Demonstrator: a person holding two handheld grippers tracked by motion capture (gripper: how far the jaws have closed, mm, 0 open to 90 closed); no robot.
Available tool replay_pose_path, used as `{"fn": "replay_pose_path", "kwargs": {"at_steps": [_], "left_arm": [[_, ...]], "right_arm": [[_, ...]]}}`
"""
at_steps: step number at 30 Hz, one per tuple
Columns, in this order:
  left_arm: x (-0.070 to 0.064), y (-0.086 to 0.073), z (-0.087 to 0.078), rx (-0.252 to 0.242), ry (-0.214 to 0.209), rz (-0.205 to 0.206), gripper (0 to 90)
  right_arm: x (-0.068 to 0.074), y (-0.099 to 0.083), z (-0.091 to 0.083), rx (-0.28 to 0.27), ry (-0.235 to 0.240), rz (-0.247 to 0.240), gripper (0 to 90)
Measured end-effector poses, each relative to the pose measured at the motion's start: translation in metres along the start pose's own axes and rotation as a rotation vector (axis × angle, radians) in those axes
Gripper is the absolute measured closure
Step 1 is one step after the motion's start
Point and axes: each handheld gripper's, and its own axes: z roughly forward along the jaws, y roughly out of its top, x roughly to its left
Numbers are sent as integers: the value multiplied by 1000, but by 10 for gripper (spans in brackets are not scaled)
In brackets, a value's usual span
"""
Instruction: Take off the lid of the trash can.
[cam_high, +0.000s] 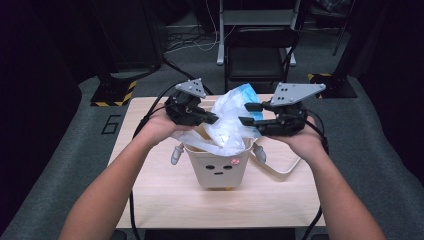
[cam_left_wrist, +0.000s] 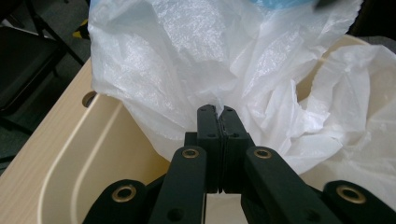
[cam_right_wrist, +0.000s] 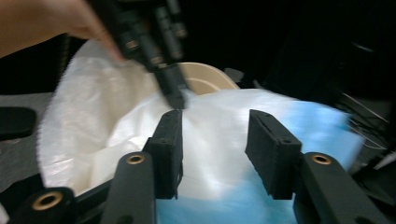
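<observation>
The table (cam_high: 150, 200) is carrying a cream bin (cam_high: 218, 170) near its middle, and the bin is standing upright with a small face printed on the wall towards the person. Behind the table a black chair (cam_high: 260, 55) is standing on the grey floor (cam_high: 65, 165).

The bag (cam_high: 231, 120), white plastic with a blue part at its far upper side, is sitting in the bin's mouth and billowing well above the rim. Its long axis is running roughly up and down, with the loose open end pointing upward and slightly away from the person, and the lower part is hanging down inside the bin. Some of the film is spilling over the left rim.

The left gripper (cam_high: 212, 119) is coming at the bag from the left, at about rim height. In the left gripper view its jaws are pressed together with a fold of the white film (cam_left_wrist: 219, 106) pinched between their tips, and the bin's inner wall (cam_left_wrist: 93, 154) is lying below and to the left of them.

The right gripper (cam_high: 248, 114) is standing on the bag's right side, level with the blue part. In the right gripper view its jaws are standing apart, with bag (cam_right_wrist: 215, 140) lying between and beyond them; whether the pads are touching the film I cannot tell. The left gripper (cam_right_wrist: 173, 100) is reaching in from the top there.
</observation>
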Motion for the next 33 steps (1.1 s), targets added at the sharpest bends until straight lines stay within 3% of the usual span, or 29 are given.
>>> {"fn": "replay_pose_path", "kwargs": {"at_steps": [5,10,12,18,20,23,26,33], "left_arm": [[-1,-4,1,1,-3,1,887],[-2,-6,0,2,-10,8,886],[-2,-7,1,2,-11,9,885],[1,-8,6,10,-9,4,875],[0,-7,6,4,0,-3,810],[-1,-6,1,-3,7,-13,661],[-4,-8,-16,-13,16,-35,540],[-16,-24,-48,-9,23,-26,483]], "right_arm": [[-15,-1,-1,25,-66,58,454],[-26,-5,10,69,-66,110,439],[-26,-6,14,73,-54,110,484],[-15,-2,24,61,42,25,779],[-10,1,27,72,46,-8,846],[-8,2,30,88,39,-30,878],[-12,0,29,93,24,-25,896],[-14,0,19,71,-1,-18,897]]}}
